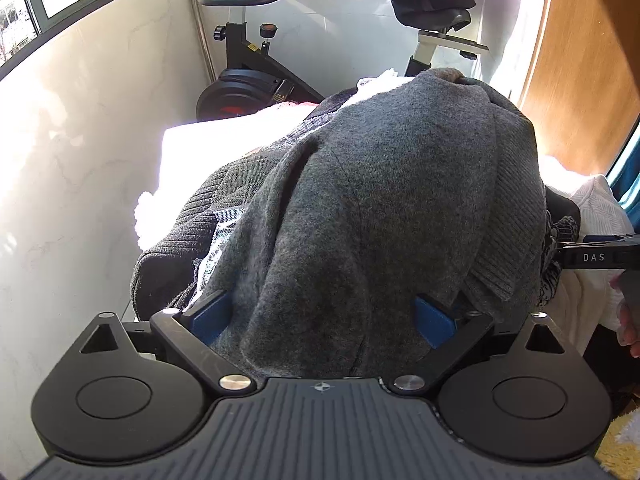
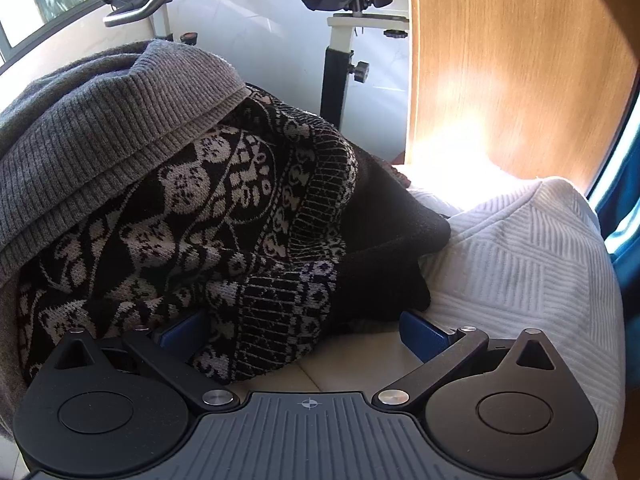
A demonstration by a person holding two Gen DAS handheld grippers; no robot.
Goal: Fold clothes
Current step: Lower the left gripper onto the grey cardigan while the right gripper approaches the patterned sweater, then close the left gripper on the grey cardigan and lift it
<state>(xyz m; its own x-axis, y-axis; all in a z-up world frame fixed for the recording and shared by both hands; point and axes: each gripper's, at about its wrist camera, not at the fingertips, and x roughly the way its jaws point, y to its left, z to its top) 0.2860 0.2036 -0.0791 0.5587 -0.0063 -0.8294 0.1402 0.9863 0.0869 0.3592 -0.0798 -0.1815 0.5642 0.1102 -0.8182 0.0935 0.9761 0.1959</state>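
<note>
Beside an exercise bike point(image 1: 256, 80), a heap of clothes covers the tabletop point(image 2: 352, 364), where our left gripper point(image 1: 324, 316) straddles the soft grey sweater point(image 1: 380, 200) with open jaws, seemingly unclamped, while our right gripper point(image 2: 304, 332), jaws open, brackets the limp patterned knit point(image 2: 192, 208) hem.

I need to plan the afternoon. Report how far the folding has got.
Done: nothing looks folded; the grey sweater and patterned knit lie heaped. In hand: the left gripper straddles the sweater's fabric, jaws wide; the right gripper stands open at the knit's edge, gripping nothing. Left: pulling each garment out, spreading it and folding it.
</note>
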